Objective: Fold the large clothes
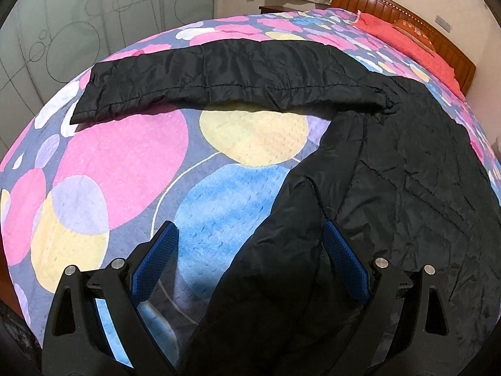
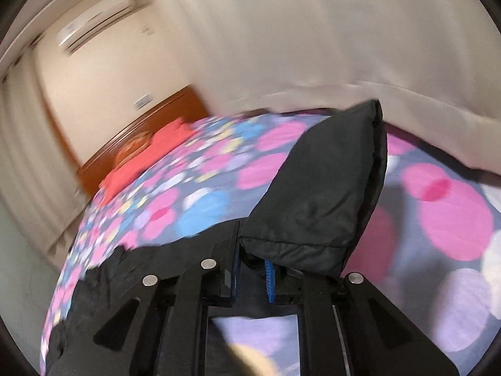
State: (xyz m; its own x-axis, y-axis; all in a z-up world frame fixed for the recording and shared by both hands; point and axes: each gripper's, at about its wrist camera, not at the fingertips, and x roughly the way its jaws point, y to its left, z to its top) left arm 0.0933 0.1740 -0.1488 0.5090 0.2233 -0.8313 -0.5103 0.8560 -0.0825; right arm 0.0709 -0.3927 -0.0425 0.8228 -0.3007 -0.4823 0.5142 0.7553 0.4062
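A black quilted jacket (image 1: 407,172) lies spread on the bed, one sleeve (image 1: 219,75) stretched out to the left across the cover. My left gripper (image 1: 250,250) is open, its blue pads (image 1: 344,263) standing on either side of the jacket's lower corner (image 1: 281,266), which lies between them. In the right wrist view, which is blurred, my right gripper (image 2: 253,263) is shut on the end of the other black sleeve (image 2: 322,194) and holds it lifted above the bed. More of the jacket (image 2: 103,288) lies to the lower left.
The bed has a quilt (image 1: 125,163) with pink, blue and yellow circles. A red pillow (image 1: 407,40) and a wooden headboard (image 1: 438,31) are at the far right. A glass-panelled wall (image 1: 78,31) stands behind the bed. An air conditioner (image 2: 97,28) hangs on the wall.
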